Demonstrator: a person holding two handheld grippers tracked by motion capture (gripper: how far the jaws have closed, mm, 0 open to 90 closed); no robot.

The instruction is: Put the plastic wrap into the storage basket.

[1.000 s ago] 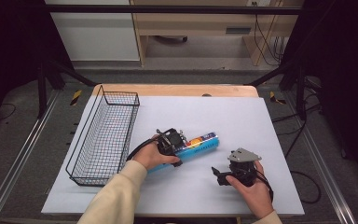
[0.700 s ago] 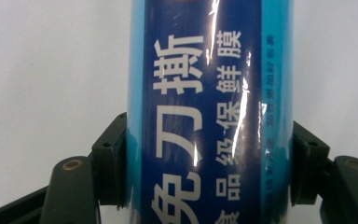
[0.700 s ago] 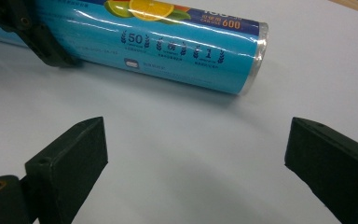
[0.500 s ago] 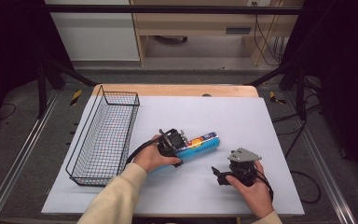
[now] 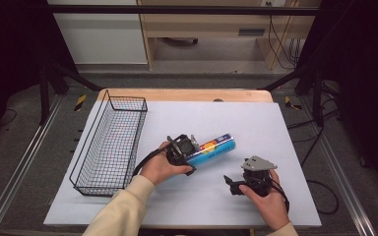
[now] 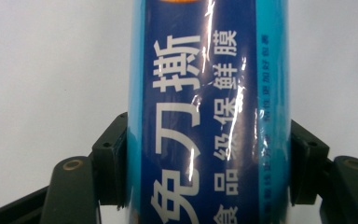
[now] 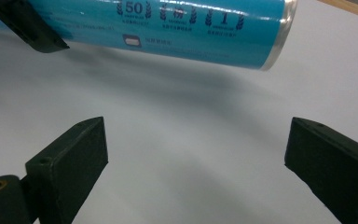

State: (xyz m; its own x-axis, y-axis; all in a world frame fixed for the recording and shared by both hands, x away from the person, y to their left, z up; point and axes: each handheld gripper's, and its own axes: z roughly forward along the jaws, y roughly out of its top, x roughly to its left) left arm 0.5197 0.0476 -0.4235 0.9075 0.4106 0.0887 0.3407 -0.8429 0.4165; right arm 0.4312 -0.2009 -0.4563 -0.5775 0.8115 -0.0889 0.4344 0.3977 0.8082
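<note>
High view. Your left gripper (image 5: 189, 147) pinches the blue roll (image 5: 211, 150) near its near end, around the middle of the table (image 5: 187, 206). The rest of the roll sticks out toward the far right corner. It looks slightly lifted, but I cannot tell for sure from here. The wire basket (image 5: 109, 143) runs along the left edge, well apart from the roll, and looks empty. Your right gripper (image 5: 243, 183) sits near the front edge, right of centre, holding nothing.

Left gripper view. Both pads press the sides of the roll (image 6: 207, 116). The wrapper is glossy film and the body is round. Risk: the roll may twist or slide between the pads, and with the grip near one end the long free end can droop.

Right gripper view. Your right gripper (image 7: 196, 154) has its jaws spread wide over bare table (image 7: 182, 186). The roll (image 7: 168, 25) crosses the top of this view with a shadow beneath it, so it seems clear of the surface. A tip of the other gripper shows at upper left.

Likely trouble: if you swing toward the basket, the overhanging end could catch the rim wires and pry the roll loose. A roll set down crosswise may bridge the rim instead of dropping in. Line it up with the basket's long side first.
</note>
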